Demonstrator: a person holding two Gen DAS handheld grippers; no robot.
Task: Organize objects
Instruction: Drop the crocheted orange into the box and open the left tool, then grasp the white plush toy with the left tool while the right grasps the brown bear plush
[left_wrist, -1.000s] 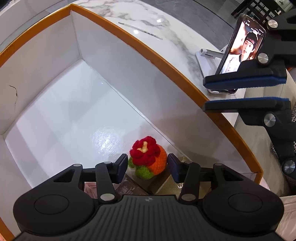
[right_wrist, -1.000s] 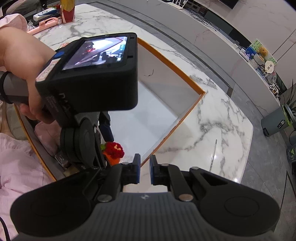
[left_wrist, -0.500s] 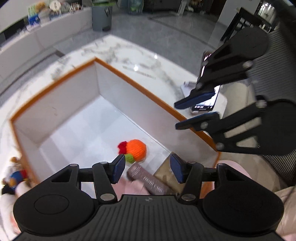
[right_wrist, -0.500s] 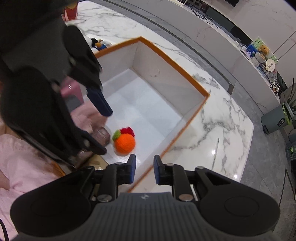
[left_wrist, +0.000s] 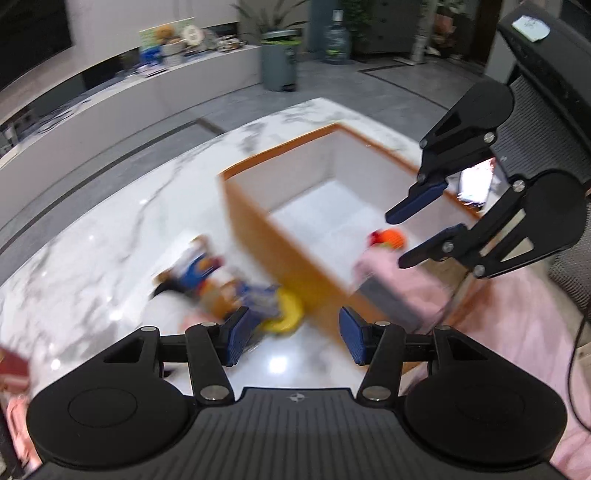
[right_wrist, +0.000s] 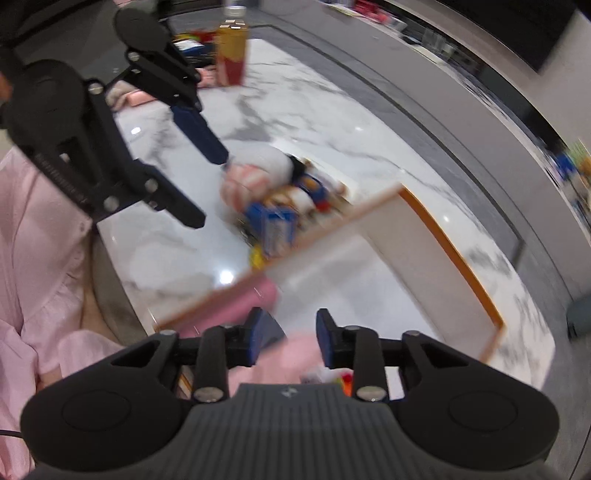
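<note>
- Over the marble table (left_wrist: 92, 258) our left gripper (left_wrist: 293, 334) hangs with its blue-padded fingers spread wide and nothing between them; it points forward and down at the table surface beside the near left corner of the box (left_wrist: 280, 236).
- Just ahead of its left finger (left_wrist: 236, 334) we see a blurred pile of toys (left_wrist: 221, 280) lying on the marble against the outside of the box's orange wall, with a yellow piece (left_wrist: 284, 314) at the near end.
- Our right gripper (right_wrist: 291, 338) is held above the near end of the same box (right_wrist: 454, 251), tilted downward, its two fingers parted with a gap between the pads and gripping nothing.
- From the left wrist view that right gripper (left_wrist: 424, 229) reaches in from the right over the box, one finger above the other.
- Inside the white-lined box we see the orange knitted ball (left_wrist: 391, 238) resting on the floor near the right wall, with a pink item (left_wrist: 399, 280) just in front of it; blur hides what that item is.
- From the right wrist view the left gripper (right_wrist: 207, 184) comes in from the upper left, above the toy pile (right_wrist: 280, 210).
- A drink bottle (right_wrist: 232, 51) stands upright at the far end of the table.
- Pink sleeve fabric (right_wrist: 40, 266) fills the left edge.
</note>
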